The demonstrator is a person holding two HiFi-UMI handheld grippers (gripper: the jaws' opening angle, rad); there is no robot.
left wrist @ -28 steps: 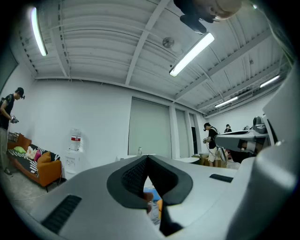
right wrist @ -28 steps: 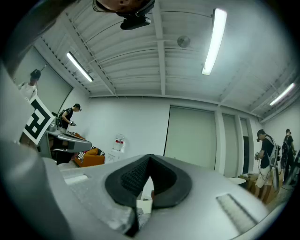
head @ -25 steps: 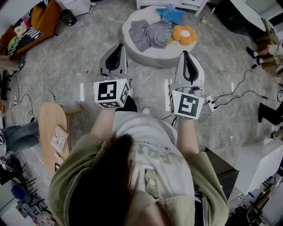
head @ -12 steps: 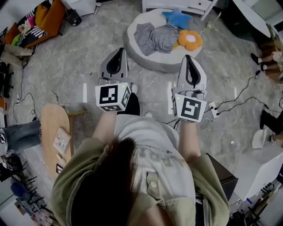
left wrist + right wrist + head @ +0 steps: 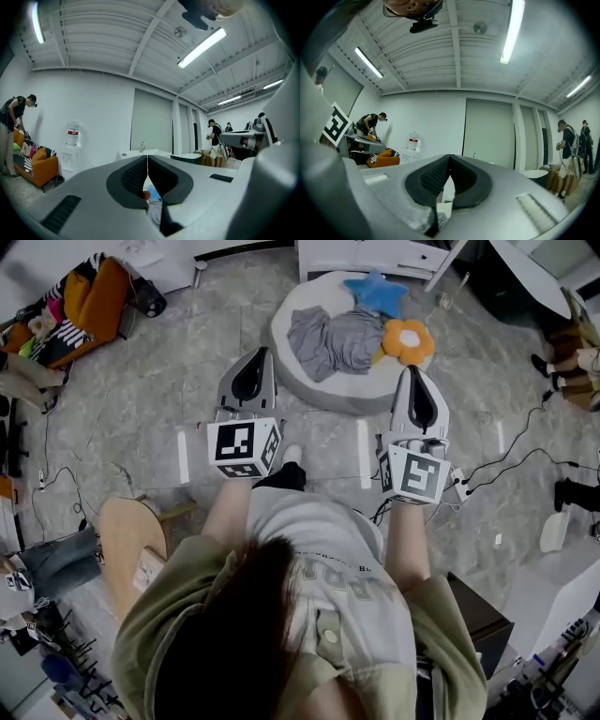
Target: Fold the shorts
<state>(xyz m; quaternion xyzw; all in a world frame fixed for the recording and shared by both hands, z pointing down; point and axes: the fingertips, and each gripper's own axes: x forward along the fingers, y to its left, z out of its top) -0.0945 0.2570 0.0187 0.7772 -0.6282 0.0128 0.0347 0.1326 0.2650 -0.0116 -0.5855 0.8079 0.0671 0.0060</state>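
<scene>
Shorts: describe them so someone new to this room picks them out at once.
Find the round white cushion near the top of the head view. Three things lie on it. The shorts are the crumpled grey cloth on its left, the only plain fabric beside a blue star and an orange flower.

You have stepped forward toward the round cushion (image 5: pixel 323 395) at 12 o'clock, carrying the left gripper (image 5: pixel 264 352) and the right gripper (image 5: pixel 414 370) along with you. Your white shoe (image 5: pixel 292 456) now pokes out further between them. The wooden table (image 5: pixel 131 540) has slipped back toward 8 o'clock. The cushion and the shorts (image 5: pixel 328 338) sit a little lower in the head view.
</scene>
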